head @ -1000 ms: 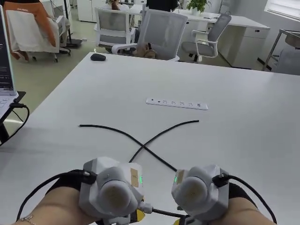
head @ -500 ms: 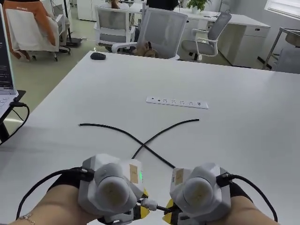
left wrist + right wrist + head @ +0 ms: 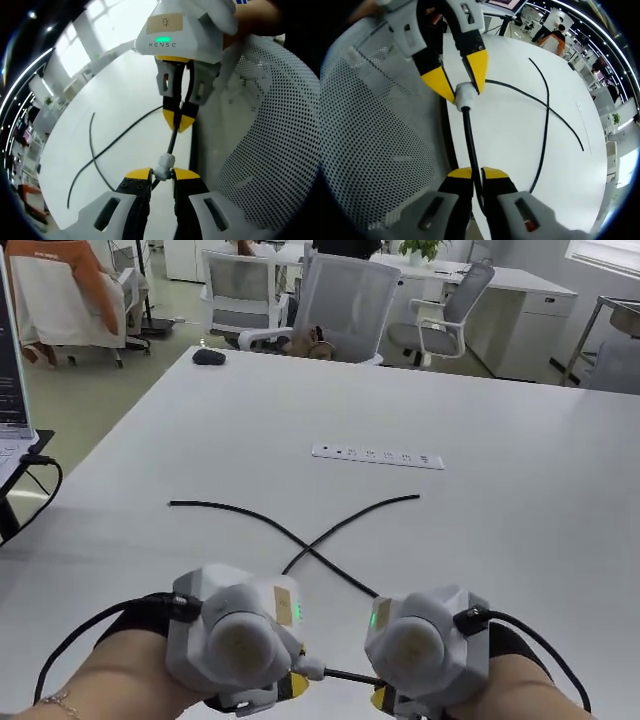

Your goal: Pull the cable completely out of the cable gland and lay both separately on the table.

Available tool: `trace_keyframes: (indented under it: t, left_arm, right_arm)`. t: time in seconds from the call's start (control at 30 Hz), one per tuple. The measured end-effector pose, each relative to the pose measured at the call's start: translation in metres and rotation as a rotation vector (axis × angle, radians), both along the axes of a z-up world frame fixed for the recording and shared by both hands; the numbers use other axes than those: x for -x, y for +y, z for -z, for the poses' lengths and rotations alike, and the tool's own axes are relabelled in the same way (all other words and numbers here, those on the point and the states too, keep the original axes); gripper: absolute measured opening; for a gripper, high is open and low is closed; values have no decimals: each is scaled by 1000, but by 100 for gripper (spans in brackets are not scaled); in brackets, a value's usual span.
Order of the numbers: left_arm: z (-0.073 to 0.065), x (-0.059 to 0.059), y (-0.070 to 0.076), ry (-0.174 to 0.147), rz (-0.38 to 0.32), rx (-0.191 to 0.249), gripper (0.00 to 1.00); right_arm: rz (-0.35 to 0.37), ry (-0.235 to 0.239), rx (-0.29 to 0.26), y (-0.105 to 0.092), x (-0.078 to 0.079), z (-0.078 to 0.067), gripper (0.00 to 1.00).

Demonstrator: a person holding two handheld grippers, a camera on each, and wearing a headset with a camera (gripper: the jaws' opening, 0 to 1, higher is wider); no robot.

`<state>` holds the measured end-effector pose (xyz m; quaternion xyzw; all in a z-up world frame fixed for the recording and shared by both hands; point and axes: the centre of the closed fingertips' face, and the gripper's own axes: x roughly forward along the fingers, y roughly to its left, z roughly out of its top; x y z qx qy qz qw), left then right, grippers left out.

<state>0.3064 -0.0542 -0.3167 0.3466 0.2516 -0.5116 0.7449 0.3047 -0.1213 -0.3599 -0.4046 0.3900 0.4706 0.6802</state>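
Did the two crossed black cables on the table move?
No. The crossed cables still lie in the same place, on the near side of the power strip.

White table [image 3: 500,540]; mesh office chairs [image 3: 345,295] behind; window [image 3: 605,255], perhaps, far right corner.

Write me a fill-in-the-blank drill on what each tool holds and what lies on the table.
1. The left tool is shut on the ____ cable gland.
2. The right tool is shut on the cable, which is ____ in colour.
3. Farther out on the table, two loose cables ____ each other.

Missing words: white; black; cross
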Motion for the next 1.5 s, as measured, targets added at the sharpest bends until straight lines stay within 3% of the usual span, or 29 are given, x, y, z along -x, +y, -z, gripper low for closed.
trace_keyframes:
  t: [0.1,0.17,0.27,0.37,0.53,0.63,0.73,0.87,0.97,1.07,1.27,1.4,1.5]
  left_arm:
    - [1,-1,1,3,-8,-3,17]
    - [-1,-1,0,18,-20,19,17]
    - [-2,-2,1,6,-20,8,17]
    - [0,2,-1,14,-1,11,17]
    - [-6,7,-10,-1,40,33,17]
    - [-11,8,-14,11,41,73,17]
    - [-12,5,-12,1,32,74,17]
    - [-11,5,-12,8,26,80,17]
    - [-11,4,-12,7,23,77,17]
    - [-6,2,-7,1,10,47,17]
    - [-2,-5,2,4,-34,19,17]
    - [1,-6,5,9,-47,2,17]
    - [1,-5,5,6,-41,-3,17]
  right_arm:
    - [15,-43,134,-21,-7,4,4]
    - [5,-53,171,-26,-7,6,4]
    - [-12,-16,113,-16,-1,7,6]
    - [-43,14,13,5,6,4,18]
    - [-147,-7,-125,36,14,-13,20]
    - [-167,-3,-144,41,18,-15,18]
    - [-177,-2,-131,39,18,-14,3]
    - [-137,-5,-141,37,13,-15,2]
    - [-126,2,-124,34,13,-12,2]
    - [-113,-1,-85,26,11,-7,2]
    - [-38,9,66,-7,3,7,2]
    - [7,25,94,-17,2,12,2]
    - [-20,35,110,-16,6,14,7]
